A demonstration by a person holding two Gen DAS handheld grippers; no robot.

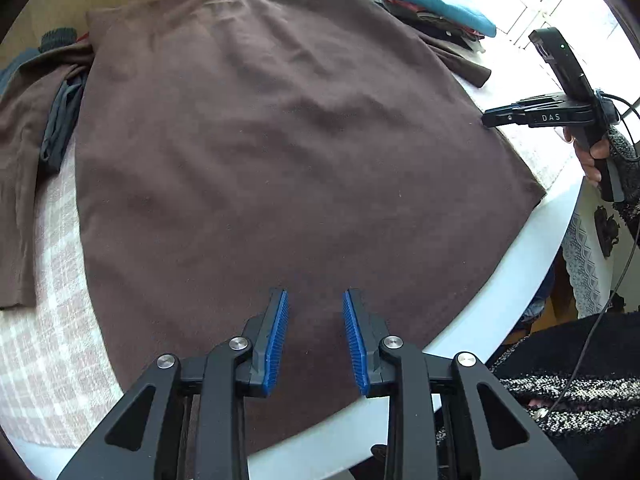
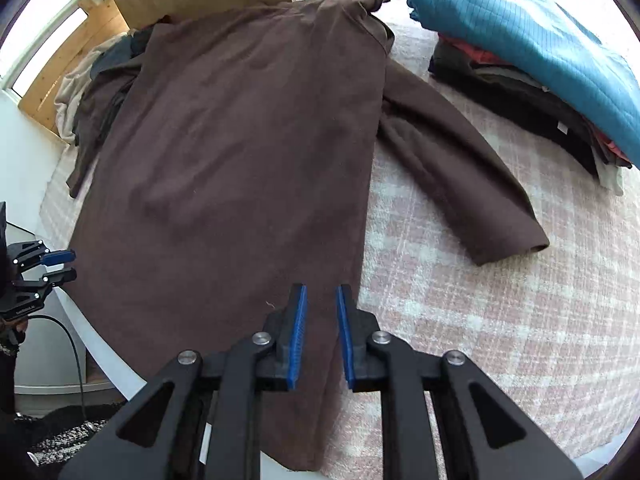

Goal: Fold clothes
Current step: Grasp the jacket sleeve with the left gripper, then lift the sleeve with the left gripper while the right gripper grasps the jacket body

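Observation:
A brown long-sleeved garment (image 1: 280, 140) lies spread flat on the table, hem towards me, collar far. One sleeve (image 2: 452, 168) lies stretched out to the right on the cloth; the other (image 1: 20, 160) hangs over a heap at the left. My left gripper (image 1: 315, 294) hovers over the hem area, open, with nothing between its blue pads. My right gripper (image 2: 321, 287) is above the garment's (image 2: 240, 160) right side edge near the hem, its jaws a narrow gap apart and holding nothing. Each gripper shows in the other's view: right gripper (image 1: 492, 118), left gripper (image 2: 60, 266).
A stack of folded clothes topped by a teal piece (image 2: 520, 40) sits at the back right. A loose heap of clothes (image 2: 100, 80) lies at the back left. A pink checked tablecloth (image 2: 500, 320) covers the table, whose white rim (image 1: 500, 280) curves near me. A person's knitted sleeve (image 1: 560, 380) shows.

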